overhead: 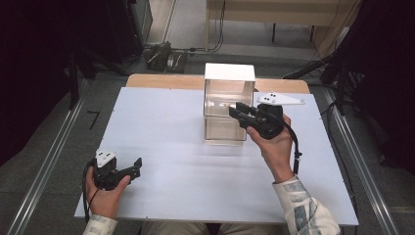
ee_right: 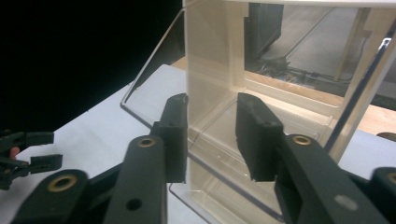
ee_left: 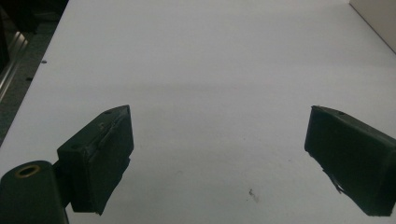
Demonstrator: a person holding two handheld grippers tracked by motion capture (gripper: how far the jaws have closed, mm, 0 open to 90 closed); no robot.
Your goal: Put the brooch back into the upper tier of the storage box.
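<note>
Hand-held gripper (overhead: pixel 240 113) — unlabelled clear box (overhead: pixel 226 105)

Just a white tabletop (overhead: pixel 171 142) with a clear box (overhead: pixel 226 105) standing near its far edge, right of the middle.

Clear plastic box (overhead: pixel 228 104), white top, upright at table's far-middle.

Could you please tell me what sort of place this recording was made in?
Probably a lab or workshop recording station: a white table holding a clear box, cables on the grey floor, and dark equipment around it.
</note>
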